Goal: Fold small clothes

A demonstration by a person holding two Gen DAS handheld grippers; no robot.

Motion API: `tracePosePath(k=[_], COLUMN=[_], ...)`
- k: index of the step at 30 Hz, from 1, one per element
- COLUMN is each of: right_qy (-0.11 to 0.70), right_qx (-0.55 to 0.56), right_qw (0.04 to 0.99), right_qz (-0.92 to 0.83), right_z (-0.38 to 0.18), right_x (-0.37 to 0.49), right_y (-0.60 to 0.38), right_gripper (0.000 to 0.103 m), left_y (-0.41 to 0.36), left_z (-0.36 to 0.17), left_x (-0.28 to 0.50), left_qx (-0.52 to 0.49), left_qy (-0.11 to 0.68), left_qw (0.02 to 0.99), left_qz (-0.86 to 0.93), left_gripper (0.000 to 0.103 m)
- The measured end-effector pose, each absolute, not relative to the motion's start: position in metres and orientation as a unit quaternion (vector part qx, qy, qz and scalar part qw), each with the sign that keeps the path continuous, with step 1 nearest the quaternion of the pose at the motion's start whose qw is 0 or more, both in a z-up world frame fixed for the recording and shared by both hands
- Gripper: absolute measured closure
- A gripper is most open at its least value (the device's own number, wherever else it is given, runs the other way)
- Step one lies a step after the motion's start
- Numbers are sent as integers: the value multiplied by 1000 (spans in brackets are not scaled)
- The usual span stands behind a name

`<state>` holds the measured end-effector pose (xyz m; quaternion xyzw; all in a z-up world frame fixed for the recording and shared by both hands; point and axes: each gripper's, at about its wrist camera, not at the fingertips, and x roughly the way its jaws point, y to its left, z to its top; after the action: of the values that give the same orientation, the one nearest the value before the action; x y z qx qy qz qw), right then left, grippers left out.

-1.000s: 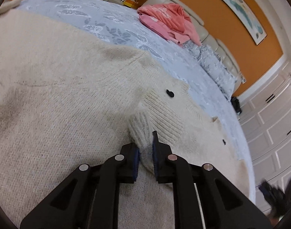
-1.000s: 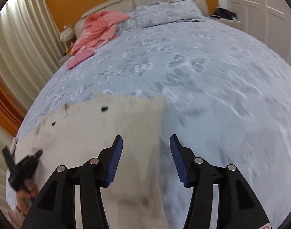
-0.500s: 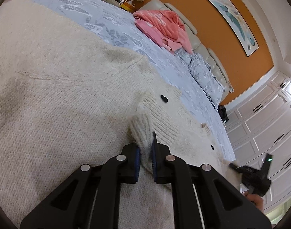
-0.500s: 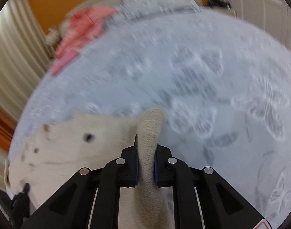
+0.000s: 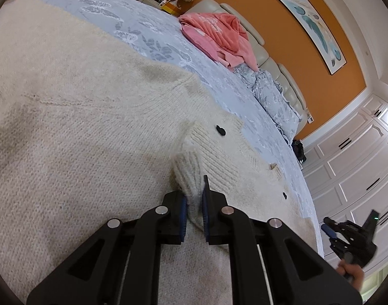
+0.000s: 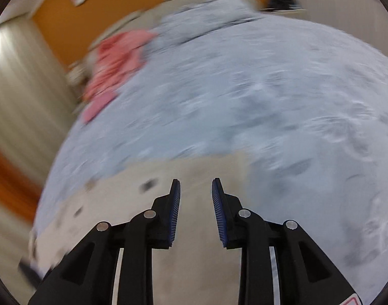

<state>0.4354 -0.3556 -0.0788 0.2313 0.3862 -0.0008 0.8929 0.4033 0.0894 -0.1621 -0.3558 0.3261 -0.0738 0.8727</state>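
Cream knitted cardigan with dark buttons (image 5: 92, 132) lies spread flat on the pale blue butterfly-print bedspread (image 6: 270, 96). Left gripper (image 5: 194, 203) pinches a ribbed fold of its knit. Right gripper (image 6: 195, 198), jaws opening, nothing between them, hangs over the cardigan's corner.

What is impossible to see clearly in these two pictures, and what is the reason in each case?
- Right wrist view: motion blur smears the cream cardigan, its buttons and the pink clothes.
- Left wrist view: the left gripper covers the pinched knit fold; cardigan cut by the frame edges.
- Left wrist view: right gripper too small at the edge; jaws unclear there.
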Motion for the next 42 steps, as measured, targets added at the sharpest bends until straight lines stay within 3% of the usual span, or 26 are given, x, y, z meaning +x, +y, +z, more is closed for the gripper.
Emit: tracePosePath(k=[5,8,16,20,25,27,29,32,34,36,37,38,39,40,41,42], right_qy=[460,502,500,485,470,488,488,471,463,447,445,446,448,452,460,467], right_qx=[165,119,73,113,104,114,133,245,216,164,149,130,116,103,88,81], right_qw=[861,830,845,848,874,865,860,843,855,876,881,884,886,886,884,881], right_qz=[141,211,173,182,70,23,-68,-87,-92,-75,-62,-48,-37,-25,-10,-4], right_z=[-100,-121,-139,-120,-114,-129,-135,-130,-109,-89,-84,-81,-81,-83,-87,-90], right_x=[456,476,513,490,371,343,322,304,296,283,278,270,263,256,247,243], right_y=[-241,-163,-97,-127,-242,-295,-349,-399,-380,-350,-338,-322,-310,-298,-283,-273], right_gripper=[76,84,85,82,81,103,103,103,94,87,83,75,70,70,70,70], left_y=[90,91,97,99,98,98,96,98,104,125,140,166,187,212,231,261], left_z=[-162,-163,-168,-169,-168,-168,-166,-164,-158,-142,-134,-120,-111,-100,-92,-82], left_x=[399,397,396,395,396,397,400,403,404,384,372,357,349,343,341,345], left_qx=[-360,-366,-383,-385,-383,-381,-377,-381,-392,-408,-417,-424,-423,-419,-414,-401], left_qy=[323,319,308,307,309,311,316,327,350,334,312,280,262,244,235,225], left_qw=[872,871,866,865,866,866,867,861,846,846,851,861,867,873,876,879], left_qz=[-74,-76,-91,-93,-91,-90,-85,-84,-87,-77,-64,-28,6,50,82,123], left_gripper=[93,93,93,93,93,93,93,92,91,82,67,46,35,17,8,8])
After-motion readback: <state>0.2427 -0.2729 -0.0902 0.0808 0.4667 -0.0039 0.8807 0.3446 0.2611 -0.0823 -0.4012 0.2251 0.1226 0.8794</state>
